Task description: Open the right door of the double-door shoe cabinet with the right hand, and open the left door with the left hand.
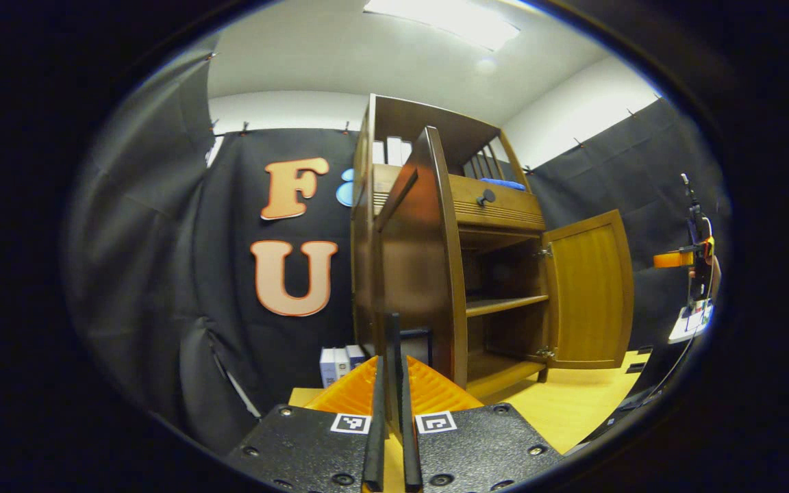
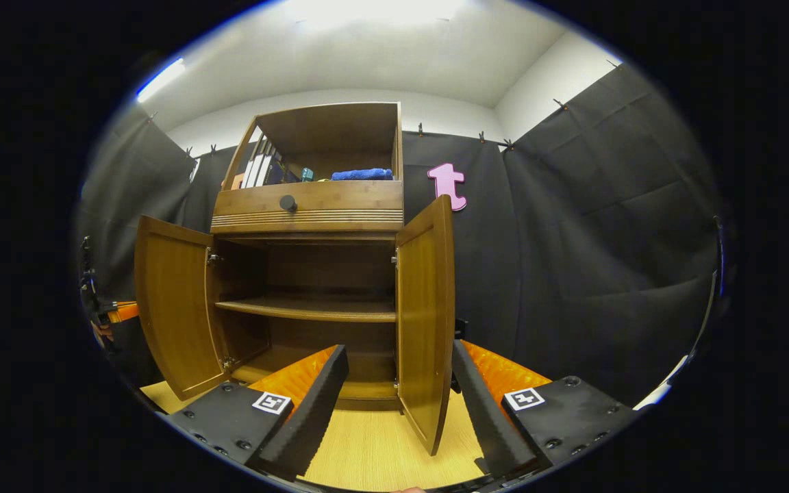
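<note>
in the left gripper view, left gripper point(image 1: 389, 383) fingers pressed nearly together on a thin dark edge at the foot of the left door point(image 1: 416, 274), swung out edge-on from the shoe cabinet point(image 1: 497, 205), with the right door point(image 1: 590, 291) wide open beyond and small boxes point(image 1: 340, 363) on the desk point(image 1: 572, 404) by the booth wall. in the right gripper view, right gripper point(image 2: 401, 400) fingers spread either side of the right door point(image 2: 425, 322), touching unclear, left door point(image 2: 172, 308) open too, bare shelf point(image 2: 312, 309) inside, knobbed drawer point(image 2: 312, 198) and blue cloth point(image 2: 361, 174) above.
</note>
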Motion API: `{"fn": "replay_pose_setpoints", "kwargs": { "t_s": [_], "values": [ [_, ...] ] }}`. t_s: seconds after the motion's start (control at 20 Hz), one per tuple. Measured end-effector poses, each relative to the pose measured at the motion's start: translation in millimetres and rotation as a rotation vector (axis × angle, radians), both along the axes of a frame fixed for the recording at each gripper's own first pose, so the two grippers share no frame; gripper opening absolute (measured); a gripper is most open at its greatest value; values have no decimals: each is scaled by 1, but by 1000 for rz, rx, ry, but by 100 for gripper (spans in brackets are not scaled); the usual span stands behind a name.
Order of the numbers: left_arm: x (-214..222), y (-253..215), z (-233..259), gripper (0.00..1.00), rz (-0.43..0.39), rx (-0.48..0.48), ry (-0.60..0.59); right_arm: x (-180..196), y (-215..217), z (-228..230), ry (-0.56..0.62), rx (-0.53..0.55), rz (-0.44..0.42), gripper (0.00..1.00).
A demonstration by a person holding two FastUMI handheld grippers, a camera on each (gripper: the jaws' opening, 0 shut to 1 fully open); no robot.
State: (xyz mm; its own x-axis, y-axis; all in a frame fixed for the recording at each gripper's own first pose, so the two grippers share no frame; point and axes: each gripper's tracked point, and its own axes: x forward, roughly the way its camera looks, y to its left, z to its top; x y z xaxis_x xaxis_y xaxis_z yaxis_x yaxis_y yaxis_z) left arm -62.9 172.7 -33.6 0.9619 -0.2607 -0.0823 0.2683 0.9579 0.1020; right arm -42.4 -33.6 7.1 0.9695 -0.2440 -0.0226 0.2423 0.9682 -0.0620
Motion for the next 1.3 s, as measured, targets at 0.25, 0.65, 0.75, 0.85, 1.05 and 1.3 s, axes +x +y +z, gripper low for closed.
{"fn": "replay_pose_setpoints", "kwargs": {
  "t_s": [0.25,0.65,0.75,0.85,1.05,1.3],
  "values": [
    [-50,14,44,10,212,-38,-80,8,9,8,-16,-25,22,94],
    [-48,-110,69,6,61,-187,-25,-5,32,0,-24,6,116,100],
    [-38,-140,65,7,21,-182,12,-9,31,3,-37,6,125,98],
    [-27,-162,65,6,16,-154,35,-11,20,6,-43,-24,101,94],
    [-12,-193,42,48,22,-118,101,-13,16,6,-38,-39,99,98],
    [-3,-194,42,96,56,-95,57,-16,10,2,-43,-20,103,98]
  ]
}}
